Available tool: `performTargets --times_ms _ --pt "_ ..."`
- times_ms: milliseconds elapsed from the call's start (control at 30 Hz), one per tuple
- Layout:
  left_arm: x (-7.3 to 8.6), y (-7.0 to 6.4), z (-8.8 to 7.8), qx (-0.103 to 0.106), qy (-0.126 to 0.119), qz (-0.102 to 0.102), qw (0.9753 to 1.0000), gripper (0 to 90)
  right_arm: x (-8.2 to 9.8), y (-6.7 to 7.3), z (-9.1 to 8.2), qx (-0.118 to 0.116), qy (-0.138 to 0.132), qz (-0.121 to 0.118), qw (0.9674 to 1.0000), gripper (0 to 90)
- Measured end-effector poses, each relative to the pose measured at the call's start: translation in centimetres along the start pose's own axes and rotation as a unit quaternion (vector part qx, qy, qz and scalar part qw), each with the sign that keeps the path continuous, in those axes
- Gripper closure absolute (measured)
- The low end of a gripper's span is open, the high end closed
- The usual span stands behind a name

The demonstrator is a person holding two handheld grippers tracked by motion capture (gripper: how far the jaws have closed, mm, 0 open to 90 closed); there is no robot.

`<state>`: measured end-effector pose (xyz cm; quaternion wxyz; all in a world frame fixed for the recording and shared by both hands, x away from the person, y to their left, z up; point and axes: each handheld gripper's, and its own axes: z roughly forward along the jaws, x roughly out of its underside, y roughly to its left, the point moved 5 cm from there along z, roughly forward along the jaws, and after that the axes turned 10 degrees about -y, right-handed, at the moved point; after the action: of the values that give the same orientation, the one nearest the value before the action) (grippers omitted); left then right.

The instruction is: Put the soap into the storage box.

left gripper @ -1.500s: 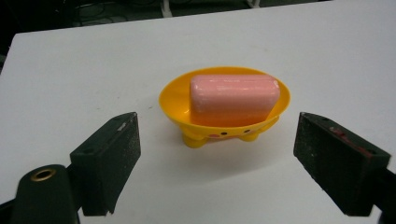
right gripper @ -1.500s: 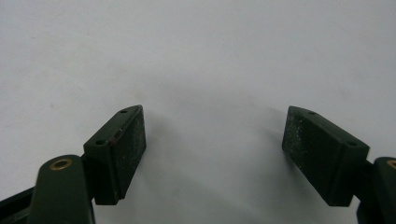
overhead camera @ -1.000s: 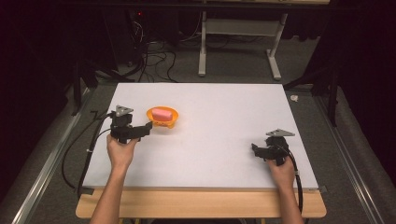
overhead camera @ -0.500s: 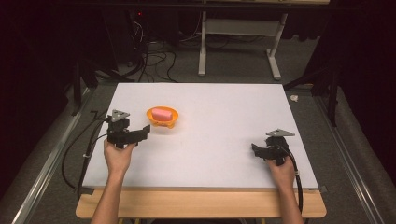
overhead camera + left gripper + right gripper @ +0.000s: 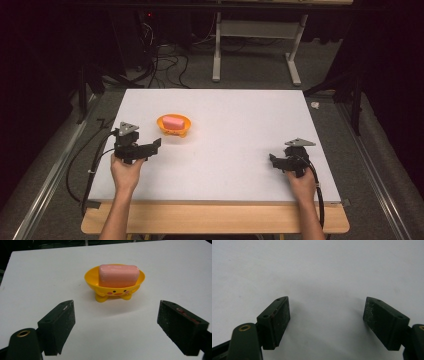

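A pink soap bar (image 5: 118,275) sits in a yellow duck-faced dish (image 5: 114,287) on the white table (image 5: 240,130). The left claw (image 5: 115,326) gapes wide just before the dish; the right claw (image 5: 327,320), well away from it, also gapes empty.

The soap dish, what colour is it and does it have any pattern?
The soap dish is orange-yellow with a small face on it: black dot eyes, pink cheeks. Clearest in the left gripper view.

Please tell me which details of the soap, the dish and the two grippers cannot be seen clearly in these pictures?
- Soap: its underside, hidden inside the yellow dish, left gripper view.
- Dish: its far side, hidden behind the soap.
- Right gripper: jaws too small in the high view.
- Left gripper: body cut off by the bottom edge.
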<state>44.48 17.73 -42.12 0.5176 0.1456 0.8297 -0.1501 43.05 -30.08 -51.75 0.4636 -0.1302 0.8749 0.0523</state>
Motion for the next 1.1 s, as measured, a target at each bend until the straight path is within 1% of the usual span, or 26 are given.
performTargets --times_ms 133,233,300,433,1000,1100 --pt "0.4 0.1 -0.2 0.001 0.001 -0.003 1.0 15.5 0.0 0.0 0.0 0.0 0.0 0.0 1.0 22.2" --pt "0.7 0.2 -0.3 -0.001 0.002 -0.006 1.0 15.5 0.0 0.0 0.0 0.0 0.0 0.0 1.0 22.2" --pt "0.9 0.3 -0.4 -0.006 0.004 -0.004 1.0 15.4 0.0 0.0 0.0 0.0 0.0 0.0 1.0 22.2" --pt "1.3 0.5 -0.5 -0.007 0.005 -0.007 0.9999 15.5 0.0 0.0 0.0 0.0 0.0 0.0 1.0 22.2" --pt "3.0 1.6 -0.7 -0.015 0.011 -0.032 0.9993 15.5 0.0 0.0 0.0 0.0 0.0 0.001 1.0 22.2" --pt "3.2 1.8 -0.7 -0.02 0.015 -0.03 0.9992 15.5 0.0 0.0 0.0 0.0 0.001 0.001 1.0 22.1"
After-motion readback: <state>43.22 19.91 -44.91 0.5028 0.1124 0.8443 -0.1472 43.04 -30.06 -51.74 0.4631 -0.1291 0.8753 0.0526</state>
